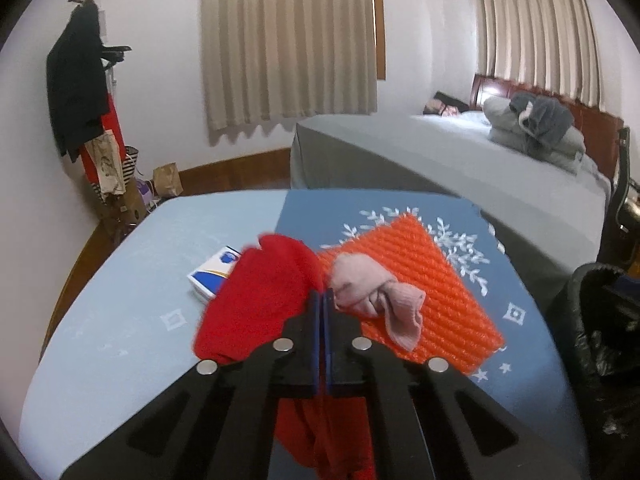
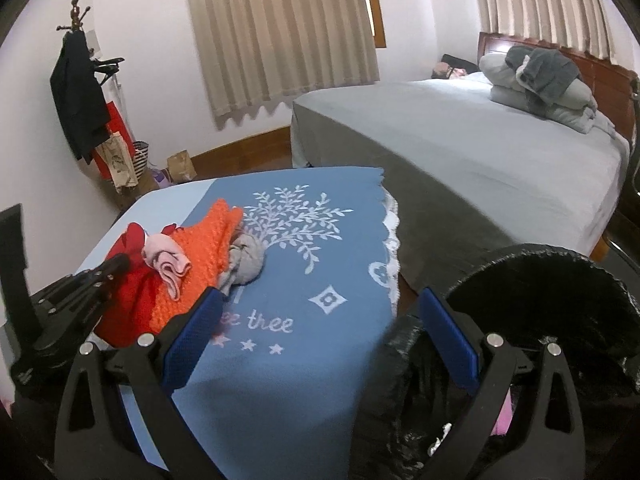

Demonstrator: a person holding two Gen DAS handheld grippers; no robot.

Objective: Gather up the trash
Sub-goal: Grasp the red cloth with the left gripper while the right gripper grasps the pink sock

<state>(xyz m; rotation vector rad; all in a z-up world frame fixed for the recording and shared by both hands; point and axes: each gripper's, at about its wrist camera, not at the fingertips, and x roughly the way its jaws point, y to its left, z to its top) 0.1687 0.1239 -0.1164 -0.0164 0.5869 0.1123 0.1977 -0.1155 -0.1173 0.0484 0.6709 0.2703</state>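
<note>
The left claw (image 1: 323, 298) is closed on the red cloth (image 1: 260, 296) beside the pink sock (image 1: 372, 292); lifting may drag the sock. The right claw (image 2: 320, 336) stands wide, empty, near the black bin (image 2: 540, 280).

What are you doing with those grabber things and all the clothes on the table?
A person is tidying up with a hand-held gripper in each hand. The left hand-held gripper is shut on the red cloth, which lies on the table beside a pink sock and an orange knitted piece. The right hand-held gripper is open and holds nothing, hovering between the table and the black-lined trash bin. Nothing is being dropped into the bin yet.
</note>
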